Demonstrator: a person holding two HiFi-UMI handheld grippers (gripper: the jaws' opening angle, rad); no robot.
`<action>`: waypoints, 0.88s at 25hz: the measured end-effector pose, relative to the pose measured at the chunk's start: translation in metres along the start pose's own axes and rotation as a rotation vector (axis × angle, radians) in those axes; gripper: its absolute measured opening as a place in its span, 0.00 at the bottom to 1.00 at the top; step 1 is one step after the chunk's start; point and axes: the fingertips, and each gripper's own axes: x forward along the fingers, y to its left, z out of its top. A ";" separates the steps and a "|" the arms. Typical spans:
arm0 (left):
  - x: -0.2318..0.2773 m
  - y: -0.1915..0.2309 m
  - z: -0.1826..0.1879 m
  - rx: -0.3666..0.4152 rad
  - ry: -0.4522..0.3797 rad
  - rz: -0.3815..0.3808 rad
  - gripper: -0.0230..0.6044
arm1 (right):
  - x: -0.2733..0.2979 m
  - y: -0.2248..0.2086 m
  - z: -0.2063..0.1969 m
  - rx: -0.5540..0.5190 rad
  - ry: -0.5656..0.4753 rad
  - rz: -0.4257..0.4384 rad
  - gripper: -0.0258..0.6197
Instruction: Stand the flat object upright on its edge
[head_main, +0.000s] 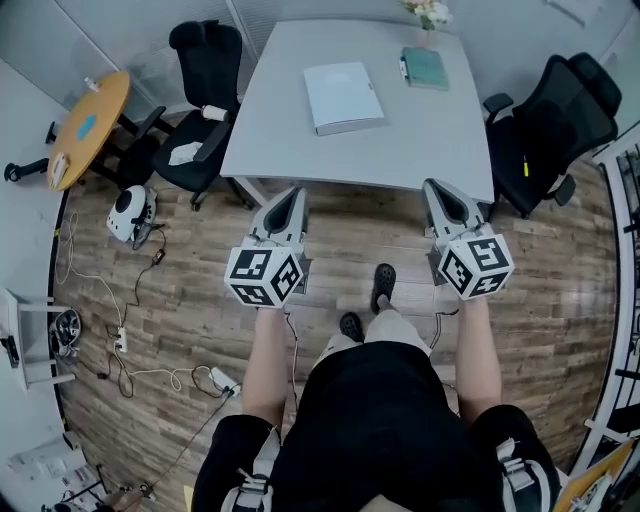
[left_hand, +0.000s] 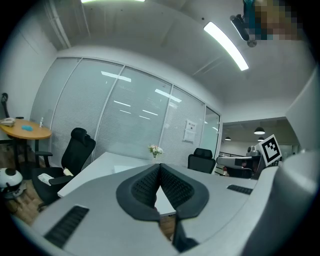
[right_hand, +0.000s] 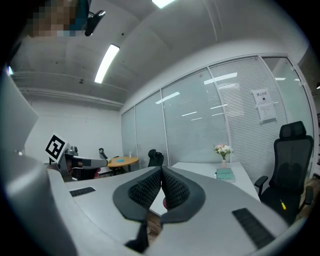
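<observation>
A flat white book (head_main: 343, 96) lies on the grey table (head_main: 300, 150), left of its middle. A flat green book (head_main: 425, 68) lies at the table's far right, and shows in the right gripper view (right_hand: 226, 174) next to a small vase of flowers (right_hand: 223, 150). Both grippers hover over the wooden floor, short of the table's near edge, pointing at it. My left gripper (head_main: 293, 196) is shut with nothing between its jaws, whose ribbed pads meet (left_hand: 160, 166). My right gripper (head_main: 436, 188) is shut and empty too, its pads together (right_hand: 161, 170).
Black office chairs stand left (head_main: 205, 95) and right (head_main: 555, 115) of the table. A round wooden table (head_main: 88, 120) is at far left, with a small white device (head_main: 130, 212) and cables (head_main: 120, 350) on the floor. The person's feet (head_main: 380, 285) are between the grippers.
</observation>
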 end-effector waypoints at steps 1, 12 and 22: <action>0.004 0.002 0.000 0.001 0.002 0.006 0.07 | 0.005 -0.003 0.000 0.000 0.001 0.004 0.07; 0.075 0.017 0.030 0.037 -0.003 0.042 0.07 | 0.070 -0.053 0.028 0.005 -0.030 0.055 0.07; 0.150 0.019 0.061 0.090 -0.038 0.124 0.08 | 0.126 -0.109 0.052 -0.022 -0.018 0.137 0.14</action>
